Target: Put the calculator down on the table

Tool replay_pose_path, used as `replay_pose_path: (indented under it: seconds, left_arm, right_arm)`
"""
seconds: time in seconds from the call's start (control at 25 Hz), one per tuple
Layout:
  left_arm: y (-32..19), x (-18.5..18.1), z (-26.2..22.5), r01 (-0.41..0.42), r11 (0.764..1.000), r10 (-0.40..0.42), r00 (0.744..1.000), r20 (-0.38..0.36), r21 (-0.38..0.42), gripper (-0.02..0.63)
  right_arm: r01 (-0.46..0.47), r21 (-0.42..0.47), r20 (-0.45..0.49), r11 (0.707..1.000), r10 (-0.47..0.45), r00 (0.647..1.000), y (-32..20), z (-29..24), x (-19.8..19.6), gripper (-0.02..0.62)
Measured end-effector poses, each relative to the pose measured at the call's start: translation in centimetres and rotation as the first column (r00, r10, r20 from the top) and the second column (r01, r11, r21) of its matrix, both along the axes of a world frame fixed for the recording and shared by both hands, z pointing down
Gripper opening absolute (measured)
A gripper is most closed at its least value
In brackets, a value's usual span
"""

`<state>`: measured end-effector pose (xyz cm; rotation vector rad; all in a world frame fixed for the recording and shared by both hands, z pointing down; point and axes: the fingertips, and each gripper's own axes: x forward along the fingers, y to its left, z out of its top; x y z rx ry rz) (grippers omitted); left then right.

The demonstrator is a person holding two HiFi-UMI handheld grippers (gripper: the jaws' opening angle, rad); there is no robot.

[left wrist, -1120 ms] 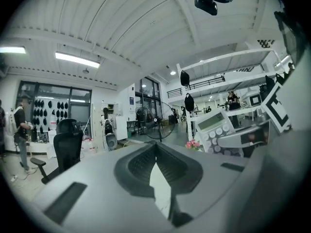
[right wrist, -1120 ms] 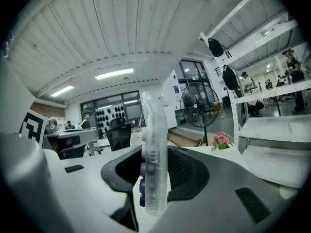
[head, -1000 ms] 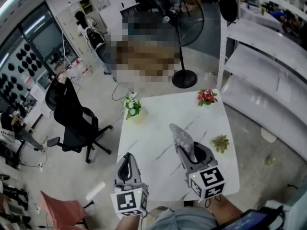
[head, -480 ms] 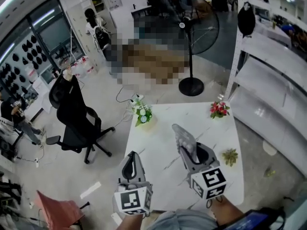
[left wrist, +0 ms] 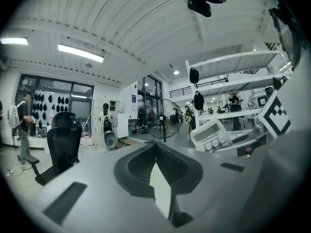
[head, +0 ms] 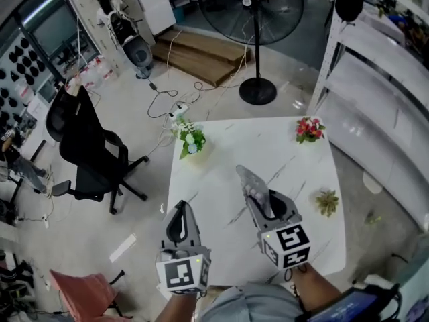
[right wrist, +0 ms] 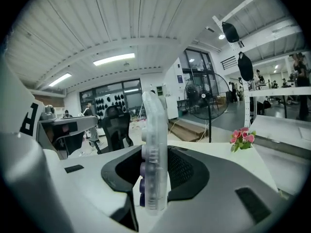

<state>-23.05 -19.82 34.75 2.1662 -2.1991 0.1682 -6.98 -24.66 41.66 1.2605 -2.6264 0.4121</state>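
The right hand-held gripper (head: 263,205) gripped the calculator (head: 248,182), held on edge over the white surface (head: 268,146). The left hand-held gripper (head: 179,225) was closed tight, holding nothing.

The left tool (head: 179,210) is held low on the person's left side. It points forward and almost level, with its marker cube (head: 182,276) closest to the body. In the left gripper view its two jaws meet at the tips, with nothing between them. The right tool (head: 263,203) is alongside, a little further forward, dipping slightly and angled towards the left. Its jaws are partly apart and clamp on the calculator (right wrist: 154,149), which stands on edge between the pads and sticks out past the tips. The right forearm (head: 314,288) shows behind that tool's cube (head: 288,245). Only the left wrist (head: 179,308) shows at the frame's bottom edge.
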Motion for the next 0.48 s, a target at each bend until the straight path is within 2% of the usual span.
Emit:
replay_pose_path:
  seconds: [0.32, 0.48]
  left_arm:
    - [-1.7, -0.8, 3.2, -0.057, 0.996, 0.057, 0.998, -0.004, -0.062, 0.008]
    - [-2.6, -1.3, 4.2, -0.043, 0.993, 0.042, 0.999, -0.010, -0.109, 0.008]
  right_arm:
    - [-0.042, -0.123, -0.042, 0.991, 0.037, 0.998, -0.3, 6.3, -0.7, 0.147]
    - [-0.058, -0.166, -0.058, 0.984, 0.049, 0.997, -0.4, 8.5, -0.7, 0.147]
